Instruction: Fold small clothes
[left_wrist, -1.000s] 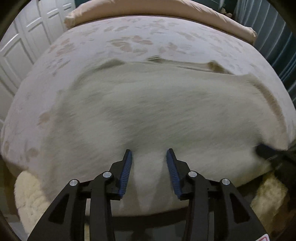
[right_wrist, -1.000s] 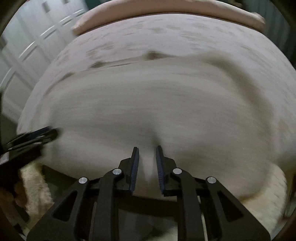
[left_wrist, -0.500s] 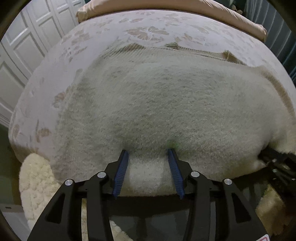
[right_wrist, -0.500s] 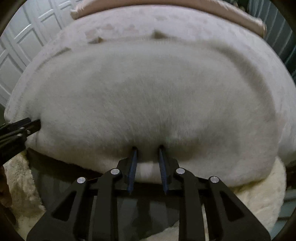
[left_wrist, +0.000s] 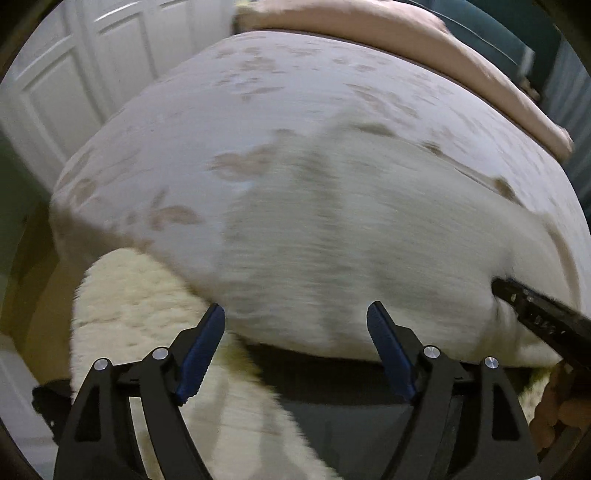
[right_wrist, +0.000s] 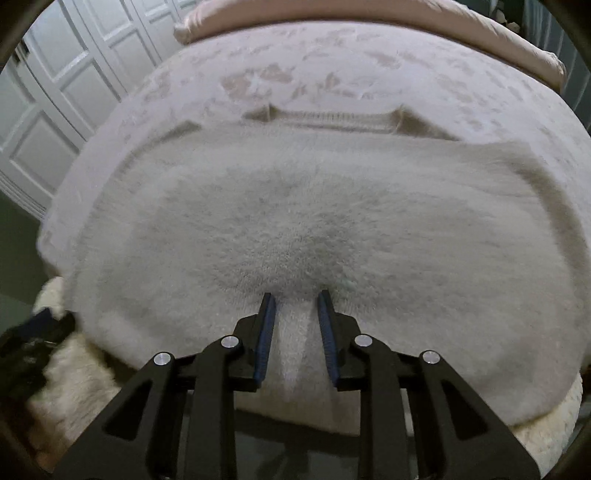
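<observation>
A cream knitted sweater (right_wrist: 314, 221) lies spread flat on the bed, its ribbed neck band (right_wrist: 332, 120) at the far side and its hem hanging over the near edge. It also shows, blurred, in the left wrist view (left_wrist: 351, 229). My right gripper (right_wrist: 294, 301) is narrowly parted around a pinch of the hem. My left gripper (left_wrist: 295, 314) is wide open and empty, just off the hem's left part. The right gripper shows at the right edge of the left wrist view (left_wrist: 532, 310).
The bed (right_wrist: 332, 55) has a pale floral cover and a pink pillow (left_wrist: 369, 26) at the far end. A fluffy cream rug (left_wrist: 129, 314) lies on the floor below the bed's near edge. White panelled doors (right_wrist: 74, 92) stand at the left.
My left gripper has opened wide, let go of the hem and swung to the left. My right gripper has stayed on the hem and the sweater has settled flat.
</observation>
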